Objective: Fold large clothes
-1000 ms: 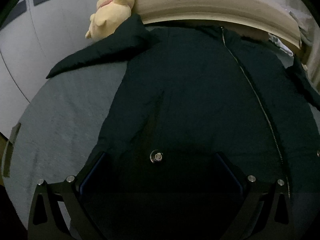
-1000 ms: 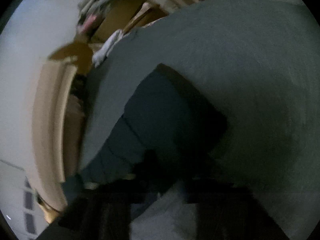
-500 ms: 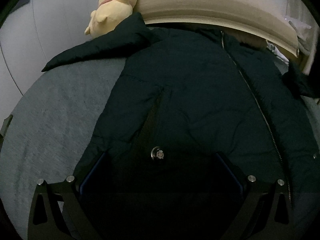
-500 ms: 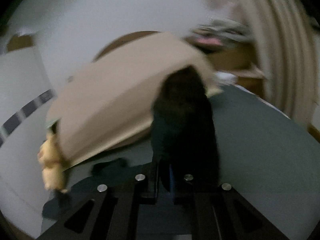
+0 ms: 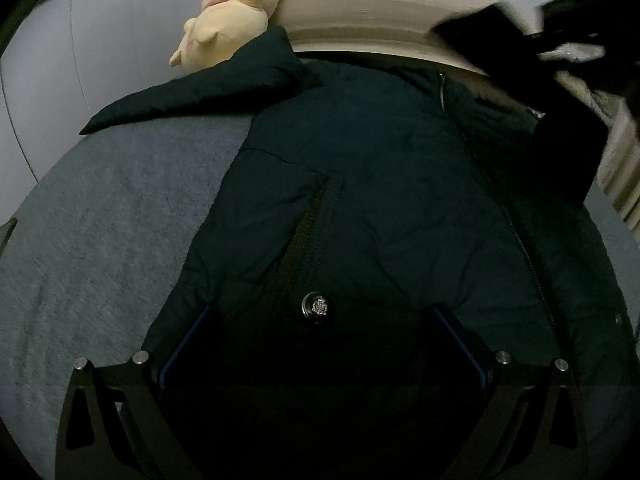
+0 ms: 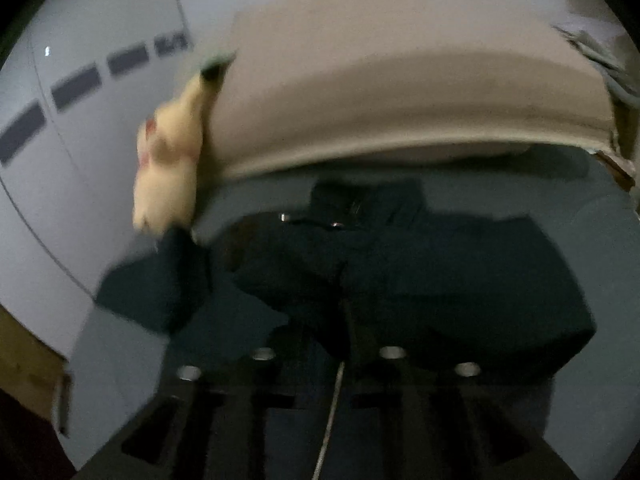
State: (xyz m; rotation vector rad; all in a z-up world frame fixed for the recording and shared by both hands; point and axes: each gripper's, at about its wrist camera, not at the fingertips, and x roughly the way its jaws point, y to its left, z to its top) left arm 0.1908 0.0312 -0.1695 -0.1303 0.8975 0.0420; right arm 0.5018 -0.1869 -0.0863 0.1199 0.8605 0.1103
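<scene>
A dark padded jacket (image 5: 380,184) lies front up on the grey bed (image 5: 100,240), zip closed, with its left sleeve (image 5: 192,96) stretched out toward the plush toy. My left gripper (image 5: 320,344) stands wide open low over the hem, a snap button (image 5: 316,304) between its fingers. A dark blurred shape (image 5: 484,28) hangs at the top right of the left wrist view, over the headboard. In the blurred right wrist view my right gripper (image 6: 328,356) is above the jacket (image 6: 460,280). Its jaws are opening, and I cannot tell whether cloth still hangs between them.
A yellow plush toy (image 5: 232,20) leans against the beige headboard (image 5: 380,4). A white wall with dark rectangles (image 6: 76,88) runs along the bed's left side. Curtains or piled cloth (image 5: 616,152) show at the right edge.
The right gripper swung up off the bed and across toward the jacket's body with the dark sleeve, rolling level. Its jaws, shut on the sleeve before, now stand apart. The left gripper stayed put.
</scene>
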